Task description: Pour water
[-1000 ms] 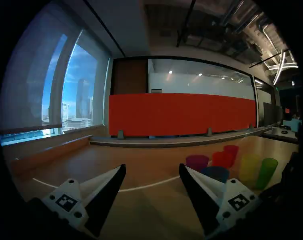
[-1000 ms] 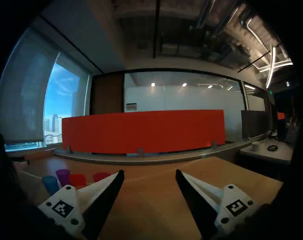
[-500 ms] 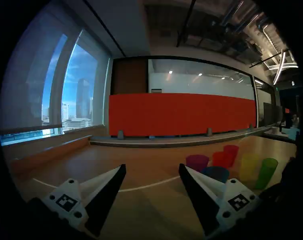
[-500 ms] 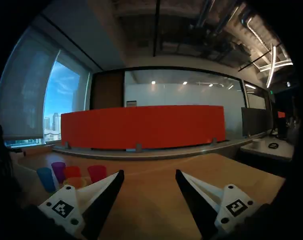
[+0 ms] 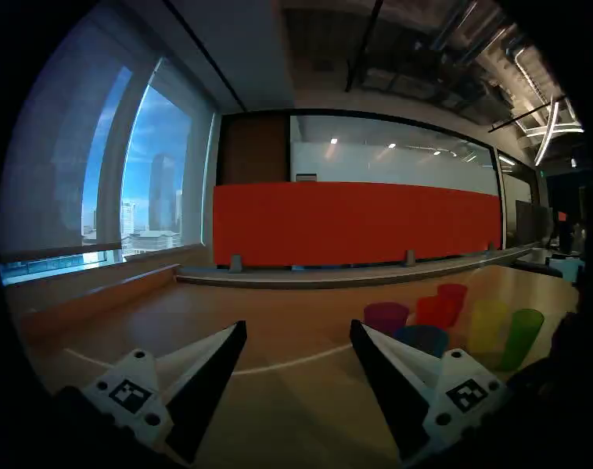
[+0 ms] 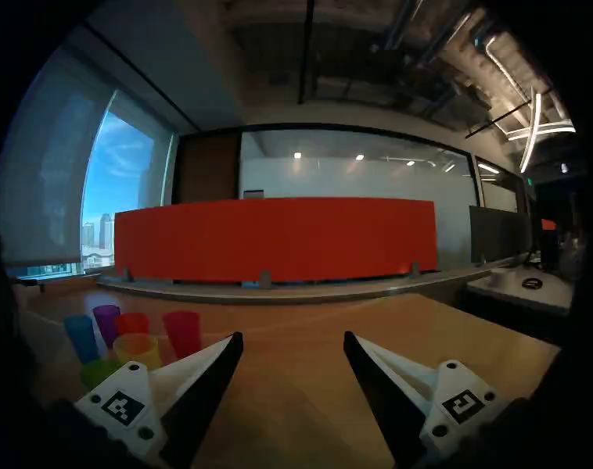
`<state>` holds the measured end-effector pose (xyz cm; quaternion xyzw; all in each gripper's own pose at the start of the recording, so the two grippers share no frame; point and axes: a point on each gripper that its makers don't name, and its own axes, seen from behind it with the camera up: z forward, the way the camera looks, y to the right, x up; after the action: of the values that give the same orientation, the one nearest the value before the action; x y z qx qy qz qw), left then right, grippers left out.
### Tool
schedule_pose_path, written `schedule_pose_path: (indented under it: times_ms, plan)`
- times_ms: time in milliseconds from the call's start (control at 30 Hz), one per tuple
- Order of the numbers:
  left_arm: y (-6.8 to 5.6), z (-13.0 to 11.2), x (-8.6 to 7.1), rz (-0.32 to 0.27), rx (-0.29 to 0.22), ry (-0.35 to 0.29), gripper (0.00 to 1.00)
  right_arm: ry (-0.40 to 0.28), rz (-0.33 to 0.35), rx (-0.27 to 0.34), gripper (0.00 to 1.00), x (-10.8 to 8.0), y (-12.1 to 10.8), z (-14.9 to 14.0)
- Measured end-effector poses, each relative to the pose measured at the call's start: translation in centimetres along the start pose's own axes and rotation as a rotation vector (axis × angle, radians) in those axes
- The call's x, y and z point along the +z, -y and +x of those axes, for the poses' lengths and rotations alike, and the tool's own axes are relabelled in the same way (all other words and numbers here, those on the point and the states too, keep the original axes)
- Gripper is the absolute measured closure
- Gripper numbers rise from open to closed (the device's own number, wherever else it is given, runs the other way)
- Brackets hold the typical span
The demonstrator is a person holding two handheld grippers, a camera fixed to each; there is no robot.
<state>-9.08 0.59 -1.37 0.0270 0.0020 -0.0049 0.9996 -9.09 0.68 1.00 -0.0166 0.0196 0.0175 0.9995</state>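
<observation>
Above the table [image 5: 218,313], left gripper [image 5: 297,324] and right gripper [image 6: 292,336] spread wide, empty (cups [image 5: 488,322] untouched)

Left gripper [image 5: 297,324] sits front and centre in the left gripper view, jaws spread wide with a broad open gap. Its two dark fingers [image 5: 206,369] rise from white bases at the lower corners and taper to sharp points, tips well apart and level with each other. Over in the right gripper view, the right gripper [image 6: 292,336] has the same look: jaws wide apart, dark fingers [image 6: 203,383] reaching straight ahead, tips at an even height. Both grippers are held roughly level, neither rolled to one side.
</observation>
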Motion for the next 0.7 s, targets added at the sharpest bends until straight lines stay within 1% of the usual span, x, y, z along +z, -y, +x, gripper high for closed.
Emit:
schedule_pose_path:
  times_ms: [167,367,700]
  plan:
    - [0.06,-0.04,-0.03,0.000,0.000,0.000,0.02,0.013,-0.005,-0.011,0.01,0.08,-0.02,-0.24]
    - [0.04,-0.05,0.00,0.000,0.000,0.000,0.02,0.013,-0.008,-0.019,0.01,0.17,0.04,-0.28]
    - [0.03,-0.06,0.02,0.000,0.000,0.000,0.01,0.015,-0.009,-0.019,0.01,0.27,0.07,-0.38]
